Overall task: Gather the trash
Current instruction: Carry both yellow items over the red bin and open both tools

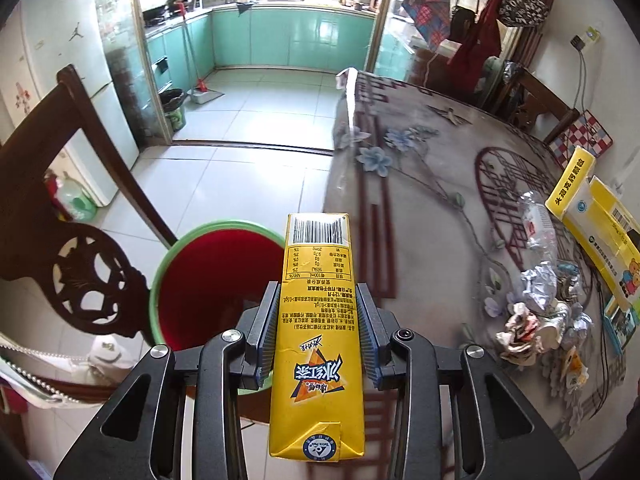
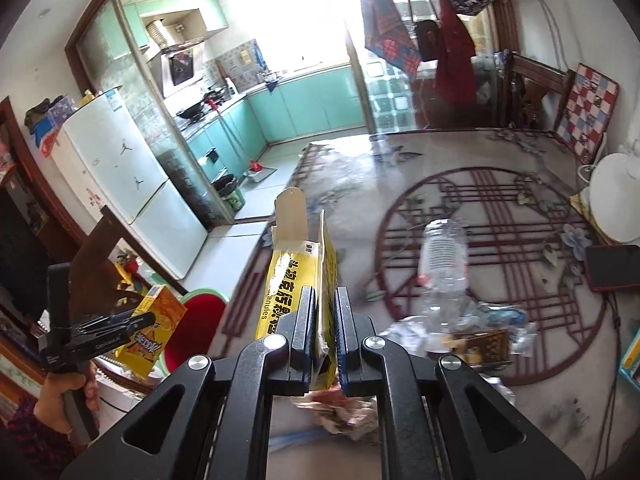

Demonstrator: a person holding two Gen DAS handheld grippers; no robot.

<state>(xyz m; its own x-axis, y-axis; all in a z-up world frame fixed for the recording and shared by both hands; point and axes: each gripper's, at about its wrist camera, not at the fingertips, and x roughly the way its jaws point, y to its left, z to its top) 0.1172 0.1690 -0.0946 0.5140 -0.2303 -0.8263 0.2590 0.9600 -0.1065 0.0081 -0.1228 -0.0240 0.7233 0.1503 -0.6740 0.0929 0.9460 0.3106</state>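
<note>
Left gripper (image 1: 318, 332) pinches the yellow drink carton (image 1: 318, 320) lengthwise, near the red-lined bin (image 1: 224, 280) beside the table (image 1: 420, 168). Right gripper (image 2: 325, 332) is pressed on a torn yellow box (image 2: 298, 280). We judge: centre each over the bin's mouth before releasing, carton first; bottle (image 2: 444, 256) and wrappers (image 1: 536, 312) remain.

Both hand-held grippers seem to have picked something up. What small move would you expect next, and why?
Probably the left hand-held gripper carries its yellow drink carton a little further over the green-rimmed bin and lets go. The carton's far end already hangs over the bin's rim. The right hand-held gripper, shut on a torn yellow box, is above the table, so it would likely follow.
</note>
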